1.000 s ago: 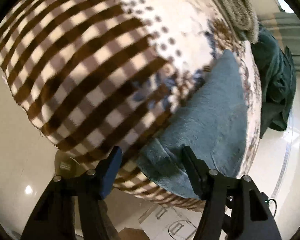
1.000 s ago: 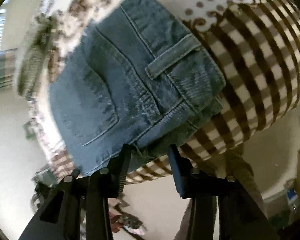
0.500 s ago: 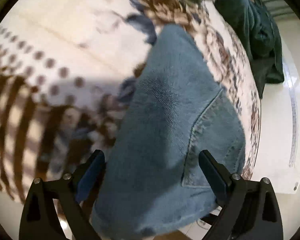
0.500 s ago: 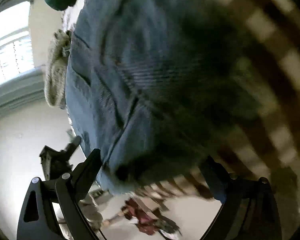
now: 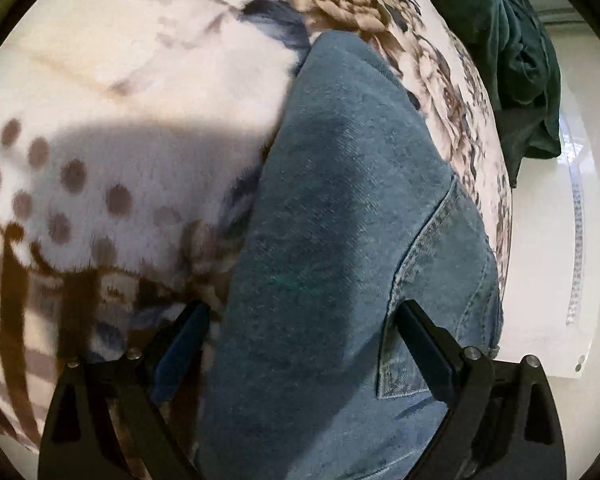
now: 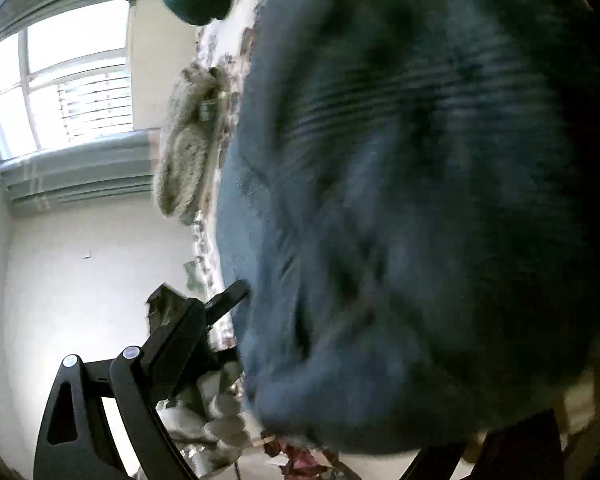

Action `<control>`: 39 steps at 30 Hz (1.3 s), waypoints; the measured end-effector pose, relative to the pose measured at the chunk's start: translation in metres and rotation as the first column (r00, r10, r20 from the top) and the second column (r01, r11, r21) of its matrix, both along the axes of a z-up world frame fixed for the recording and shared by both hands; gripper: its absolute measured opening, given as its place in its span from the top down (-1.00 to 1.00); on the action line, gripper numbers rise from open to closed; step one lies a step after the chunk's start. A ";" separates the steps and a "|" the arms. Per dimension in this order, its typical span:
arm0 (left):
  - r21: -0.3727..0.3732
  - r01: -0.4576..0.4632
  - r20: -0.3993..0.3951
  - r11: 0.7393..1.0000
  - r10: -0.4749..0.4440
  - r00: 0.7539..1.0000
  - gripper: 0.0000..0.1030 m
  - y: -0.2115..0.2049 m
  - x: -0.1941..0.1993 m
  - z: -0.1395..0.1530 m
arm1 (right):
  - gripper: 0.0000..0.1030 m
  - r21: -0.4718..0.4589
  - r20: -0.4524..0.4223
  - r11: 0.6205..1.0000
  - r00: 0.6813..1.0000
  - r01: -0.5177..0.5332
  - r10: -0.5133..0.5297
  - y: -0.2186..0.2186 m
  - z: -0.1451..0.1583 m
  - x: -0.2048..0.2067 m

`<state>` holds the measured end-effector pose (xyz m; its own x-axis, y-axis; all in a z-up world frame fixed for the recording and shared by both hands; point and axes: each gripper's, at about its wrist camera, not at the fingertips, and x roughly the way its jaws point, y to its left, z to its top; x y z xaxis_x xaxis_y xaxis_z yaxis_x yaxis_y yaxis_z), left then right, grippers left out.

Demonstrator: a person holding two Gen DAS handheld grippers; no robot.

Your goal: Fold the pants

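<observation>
The blue denim pants [image 5: 340, 240] lie folded on a patterned blanket [image 5: 140, 100], a back pocket seam showing at the right. My left gripper [image 5: 302, 326] is open, its fingers spread to either side of the near end of the pants. In the right wrist view the pants [image 6: 420, 200] fill the frame, blurred and very close. My right gripper [image 6: 360, 360] is open, and the denim hides most of its right finger. The left gripper's finger [image 6: 228, 298] shows at the far edge of the pants.
A dark green garment [image 5: 512, 52] lies at the far right of the blanket, beside a fuzzy grey-beige item [image 6: 184, 152]. White floor [image 5: 548, 240] lies beyond the blanket's right edge. A window [image 6: 60, 76] is on the far wall.
Both grippers have opened wide from about half shut and moved in closer to the pants. The right wrist view has swung and the denim now covers most of it.
</observation>
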<state>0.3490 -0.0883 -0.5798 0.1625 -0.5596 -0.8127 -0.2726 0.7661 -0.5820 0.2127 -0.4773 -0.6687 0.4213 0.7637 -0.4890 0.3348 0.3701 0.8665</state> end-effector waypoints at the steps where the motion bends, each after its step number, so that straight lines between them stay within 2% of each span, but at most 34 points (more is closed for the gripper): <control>1: -0.013 -0.001 -0.003 1.000 0.001 1.000 -0.87 0.000 0.001 -0.002 | -0.74 -0.001 -0.038 1.000 0.999 -0.006 0.006 0.002 -0.010 0.005; 2: -0.019 -0.001 -0.007 1.000 0.001 1.000 -0.87 0.000 0.001 -0.005 | -0.65 -0.015 -0.062 1.000 0.998 -0.005 0.004 0.002 -0.015 0.008; 4: -0.034 -0.003 0.001 0.999 0.003 1.000 -0.87 0.002 0.001 -0.004 | -0.19 -0.045 -0.072 0.999 0.997 -0.012 0.009 0.004 -0.014 0.009; 5: -0.040 -0.009 0.018 0.999 0.010 1.000 -0.82 0.003 0.000 -0.001 | -0.12 -0.062 -0.064 0.998 0.998 -0.022 0.018 0.005 -0.010 0.008; 6: -0.059 -0.007 0.055 0.998 0.010 0.998 -0.31 0.002 0.000 0.004 | 0.02 -0.072 -0.056 0.997 0.998 -0.030 0.025 0.007 -0.007 0.007; 7: -0.067 0.006 0.090 0.998 0.000 0.996 0.09 0.004 -0.004 0.010 | 0.10 -0.082 -0.047 0.996 0.998 -0.035 0.032 0.010 -0.002 0.006; 10: -0.023 0.051 0.182 0.998 -0.046 0.982 0.38 -0.004 -0.013 0.028 | 0.21 -0.110 -0.032 0.993 0.999 -0.034 0.031 0.016 0.013 0.006; 15: -0.044 0.007 0.210 0.999 0.002 0.978 0.48 -0.001 -0.025 0.052 | 0.26 -0.143 0.008 0.988 0.998 -0.061 0.063 0.026 0.048 0.014; 20: -0.054 -0.025 0.224 0.998 0.036 0.974 0.50 -0.002 -0.028 0.101 | 0.28 -0.139 0.034 0.986 0.995 -0.088 0.094 0.028 0.097 0.023; 25: -0.060 -0.055 0.256 0.997 0.068 0.964 0.51 0.000 -0.008 0.158 | 0.28 -0.150 0.094 0.983 0.988 -0.109 0.124 0.027 0.170 0.055; 28: -0.069 -0.066 0.298 0.995 0.084 0.951 0.51 0.012 0.023 0.199 | 0.28 -0.149 0.143 0.984 0.982 -0.102 0.123 0.035 0.213 0.089; 30: -0.074 -0.068 0.332 0.995 0.089 0.939 0.51 0.025 0.047 0.223 | 0.28 -0.151 0.188 0.984 0.975 -0.093 0.121 0.053 0.240 0.127; 34: -0.083 -0.068 0.398 0.994 0.096 0.912 0.52 0.065 0.116 0.262 | 0.28 -0.158 0.255 0.984 0.960 -0.076 0.115 0.099 0.273 0.205; 37: -0.091 -0.062 0.433 0.994 0.096 0.896 0.52 0.101 0.184 0.278 | 0.28 -0.170 0.293 0.984 0.950 -0.059 0.108 0.135 0.283 0.270; 39: -0.089 -0.059 0.449 0.994 0.093 0.889 0.52 0.128 0.233 0.280 | 0.28 -0.163 0.308 0.985 0.946 -0.052 0.101 0.167 0.276 0.322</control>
